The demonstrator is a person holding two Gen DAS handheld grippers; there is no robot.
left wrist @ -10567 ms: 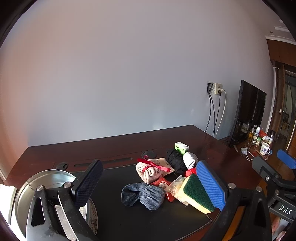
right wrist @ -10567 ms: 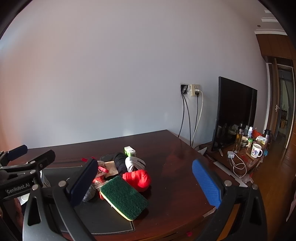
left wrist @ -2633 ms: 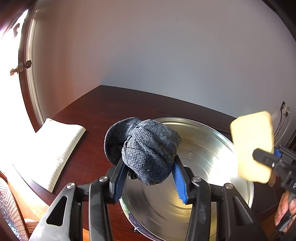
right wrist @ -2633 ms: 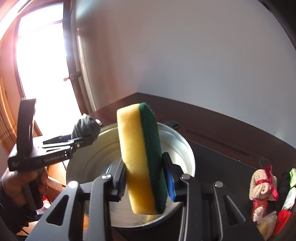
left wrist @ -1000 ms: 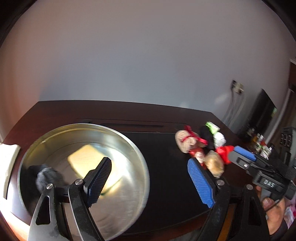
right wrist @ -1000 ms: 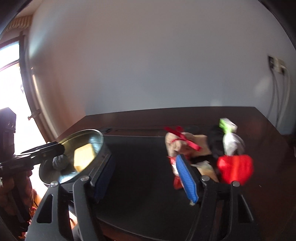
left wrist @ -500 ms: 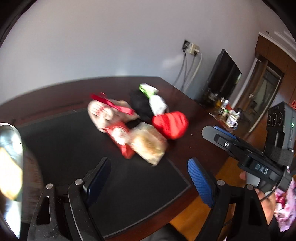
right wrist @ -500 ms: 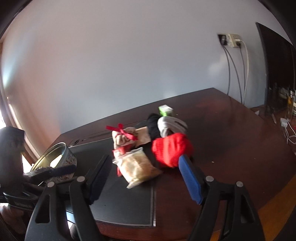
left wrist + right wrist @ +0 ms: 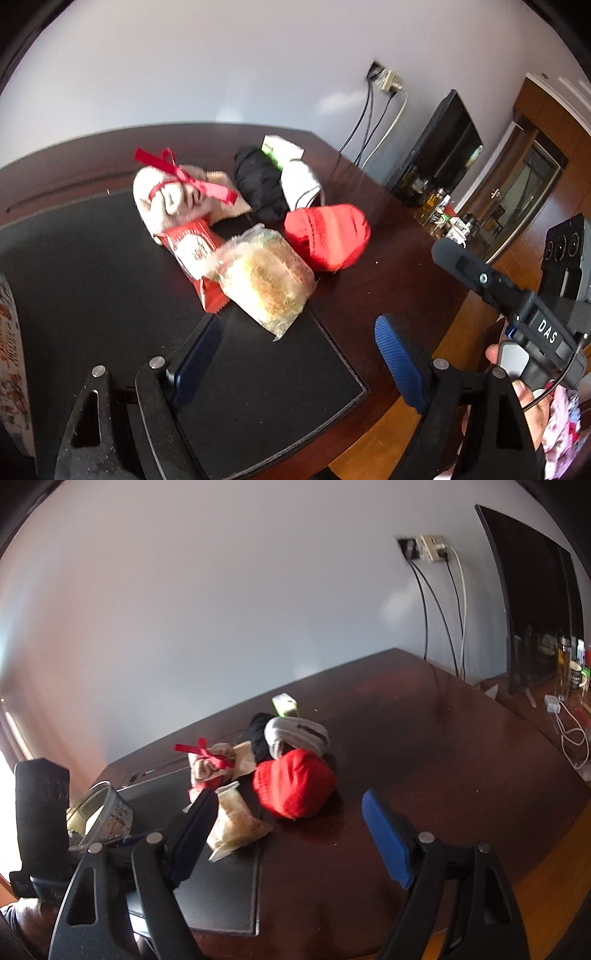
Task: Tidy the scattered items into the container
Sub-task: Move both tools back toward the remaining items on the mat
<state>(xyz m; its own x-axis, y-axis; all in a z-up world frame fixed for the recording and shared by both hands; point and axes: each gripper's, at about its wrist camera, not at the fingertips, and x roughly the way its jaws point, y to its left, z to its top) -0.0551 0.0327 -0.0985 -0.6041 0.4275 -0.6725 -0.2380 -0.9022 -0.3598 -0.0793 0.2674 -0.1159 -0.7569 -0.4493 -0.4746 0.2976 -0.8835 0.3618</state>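
A pile of loose items lies on the dark desk: a clear snack bag (image 9: 266,280), a red packet (image 9: 195,254), a red knitted piece (image 9: 327,236), a beige bundle tied with red ribbon (image 9: 173,195), a black sock (image 9: 258,184), a white sock (image 9: 301,181) and a green-white box (image 9: 280,147). My left gripper (image 9: 295,358) stands open just short of the snack bag, holding nothing. My right gripper (image 9: 288,836) has its jaws opening with nothing between them, in front of the red knitted piece (image 9: 295,782) and snack bag (image 9: 232,823). The metal tin (image 9: 99,812) stands at the left.
A black desk mat (image 9: 92,266) covers the near part of the desk. Its front edge drops to a wooden floor (image 9: 554,886). A TV (image 9: 528,602), wall socket cables (image 9: 439,602) and a low shelf with bottles and mugs (image 9: 569,672) are at the right.
Both views swung away from the tin, where the sponge and grey sock lie, toward the pile, which is now closer. The right jaws have spread wider.
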